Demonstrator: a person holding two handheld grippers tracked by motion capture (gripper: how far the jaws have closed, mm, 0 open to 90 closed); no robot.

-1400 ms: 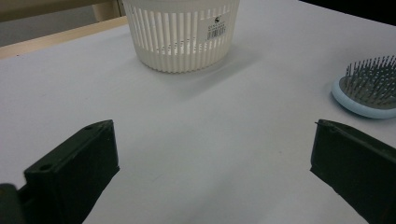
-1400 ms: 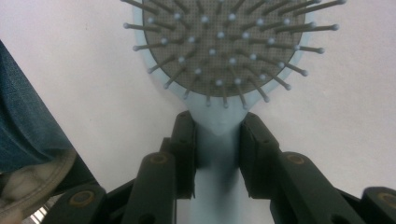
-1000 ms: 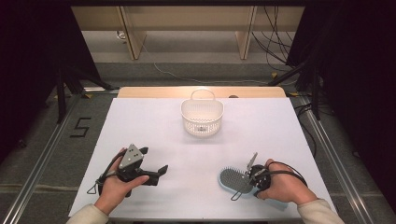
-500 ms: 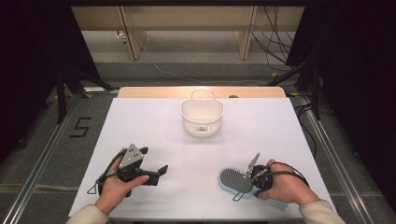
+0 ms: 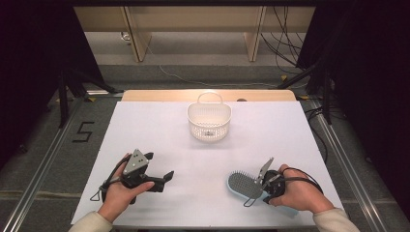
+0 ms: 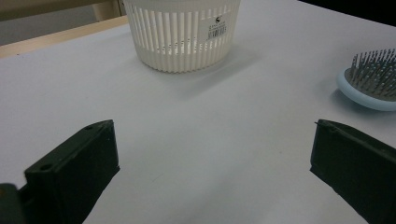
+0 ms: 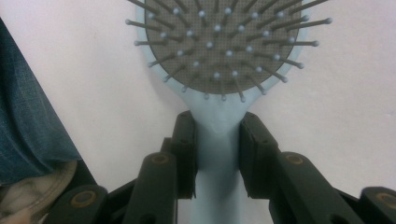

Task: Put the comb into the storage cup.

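White table [image 5: 159,130] under dim studio surrounds, right gripper [image 7: 217,140] clamped on the pale-blue hairbrush [image 5: 245,186] handle at the near right edge, left gripper [image 5: 159,177] jaws wide apart, white basket [image 5: 209,121] beyond.

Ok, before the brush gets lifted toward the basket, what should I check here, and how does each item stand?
1. Right gripper shut on the brush handle, pads on both sides: ok.
2. Grip centred just below the brush head: ok.
3. Brush bristles up, head lying flat on the table: ok.
4. Basket upright, handle at its far side, mouth free: ok.
5. Path from brush to basket free of other things: ok.
6. Left gripper open, off to the side, out of the way: ok.
7. Basket inside empty: cannot tell.
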